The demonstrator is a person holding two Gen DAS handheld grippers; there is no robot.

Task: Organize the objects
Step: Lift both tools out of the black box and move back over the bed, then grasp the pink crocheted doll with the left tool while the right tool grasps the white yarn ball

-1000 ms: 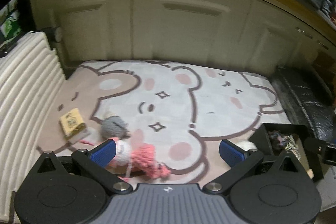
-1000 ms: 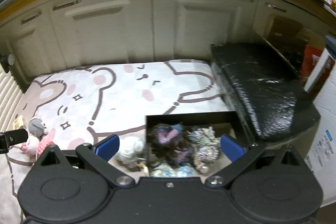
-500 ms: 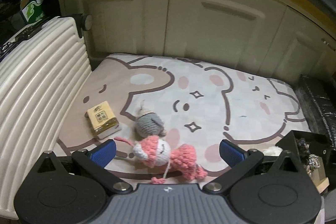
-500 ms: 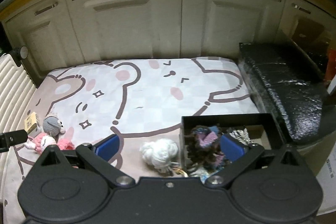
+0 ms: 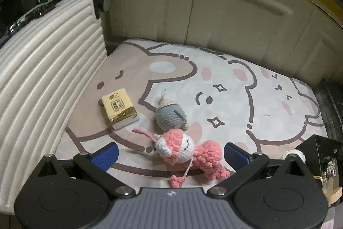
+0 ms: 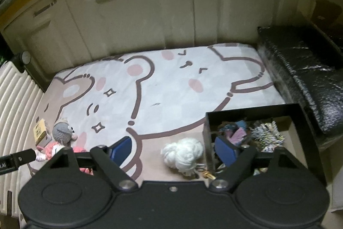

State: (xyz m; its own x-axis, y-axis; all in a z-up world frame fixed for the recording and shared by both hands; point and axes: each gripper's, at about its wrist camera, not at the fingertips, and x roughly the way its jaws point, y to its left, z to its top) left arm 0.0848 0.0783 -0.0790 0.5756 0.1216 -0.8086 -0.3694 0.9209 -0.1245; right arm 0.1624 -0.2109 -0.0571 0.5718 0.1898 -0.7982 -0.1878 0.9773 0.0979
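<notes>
**Two open grippers over the bear mat**

We see the left gripper (image 5: 170, 152) spread wide, its blue pads on either side of the pink crocheted doll (image 5: 188, 153), which lies on its side on the bear-print mat (image 5: 246, 100) — nothing is clamped. Just beyond the doll sits the grey crocheted toy (image 5: 170, 116), touching or nearly touching its head, and to the left of that lies the yellow tissue pack (image 5: 119, 107), near the ribbed white suitcase (image 5: 42, 83).

The right gripper (image 6: 174, 150) is likewise parted and holds nothing. The white yarn pom-pom (image 6: 183, 153) rests on the mat between its fingers, just beside the left wall of the black box (image 6: 253, 109). We make out a jumble of blue, purple and silvery trinkets inside the box — too tangled to name singly. Cream cabinet doors (image 6: 150, 14) stand behind the mat, and a black wrapped bundle (image 6: 304, 70) lies along its right edge.
</notes>
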